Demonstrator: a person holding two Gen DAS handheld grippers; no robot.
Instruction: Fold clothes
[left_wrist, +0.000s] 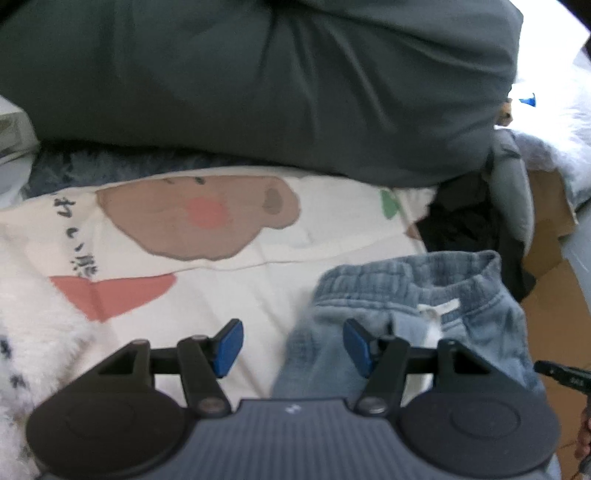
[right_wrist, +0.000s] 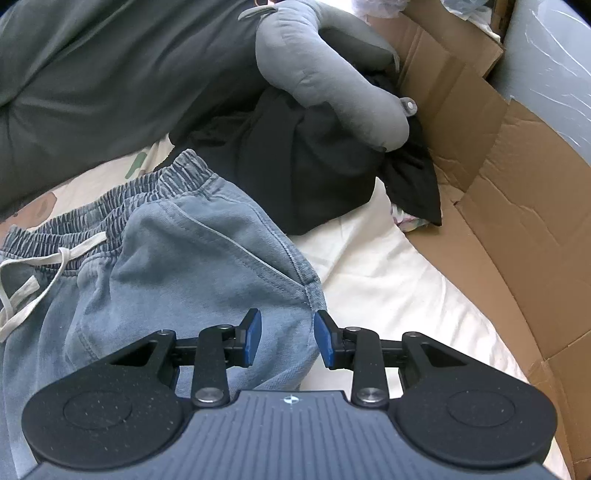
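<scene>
Left wrist view: looking steeply down along the fingers, close over the printed sheet (left_wrist: 229, 258), shorts (left_wrist: 424, 295) at lower right, grey pillow (left_wrist: 258, 74) ahead. Right wrist view: likewise steeply down, close above the shorts (right_wrist: 177, 258), cardboard (right_wrist: 517, 184) to the right. Shared: shorts, sheet, pillow.

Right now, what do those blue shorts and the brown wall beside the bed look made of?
Blue shorts: soft washed cotton, denim-look, judging by the faded matte weave, gathered elastic waistband and cord drawstring. Brown wall: corrugated cardboard, matte, creased and torn at its edges.
</scene>
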